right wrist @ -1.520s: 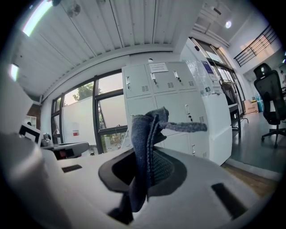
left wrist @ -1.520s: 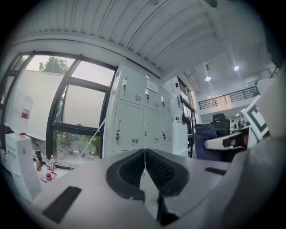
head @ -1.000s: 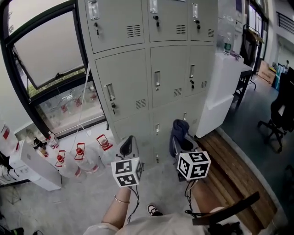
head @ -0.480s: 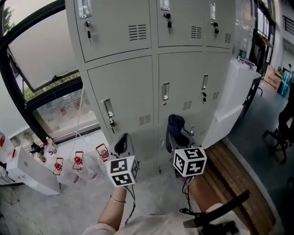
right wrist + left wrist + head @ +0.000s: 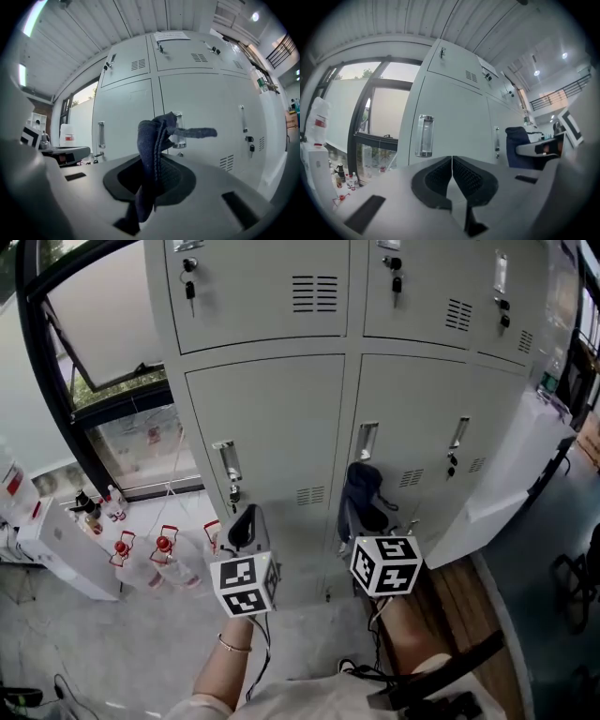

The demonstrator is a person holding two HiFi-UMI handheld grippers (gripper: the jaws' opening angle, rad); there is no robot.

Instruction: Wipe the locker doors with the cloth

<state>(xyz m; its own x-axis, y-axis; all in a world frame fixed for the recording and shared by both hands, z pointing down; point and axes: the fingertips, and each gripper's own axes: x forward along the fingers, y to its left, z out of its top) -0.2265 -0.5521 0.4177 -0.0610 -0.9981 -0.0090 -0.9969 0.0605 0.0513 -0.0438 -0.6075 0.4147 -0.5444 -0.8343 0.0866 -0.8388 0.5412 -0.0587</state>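
Cloth [image 5: 157, 150], dark blue, is clamped between the fingers [image 5: 180, 182] of the right gripper [image 5: 151, 180]. Its bunched upper part stands above them, one corner pokes out to the right, and a tail hangs below. Past the cloth rises the middle locker door [image 5: 422, 418]. The bundle sits just under that door's handle [image 5: 367, 440]; whether it touches the metal I cannot tell.

The left gripper [image 5: 452, 161] has its fingers [image 5: 471, 176] pressed together, nothing between them. It points at the left locker door [image 5: 272, 418], short of its face and below the clear handle [image 5: 225, 462] with a key [image 5: 233, 493] under it. A small vent [image 5: 310, 495] sits low on that door.

Each gripper carries a marker cube, the left one [image 5: 246, 584] and the right one [image 5: 386, 565] side by side, well apart. A bare forearm [image 5: 230, 667] with a thin bracelet [image 5: 233, 645] runs back from the left gripper.

More grey doors stand above and to the right. Far left is a dark-framed window [image 5: 94, 324], tilted open. Clear bottles [image 5: 167, 554] with red caps lie on the grey floor [image 5: 122, 643] at the foot of the lockers. A strip of wooden boards [image 5: 469, 606] runs along the right.
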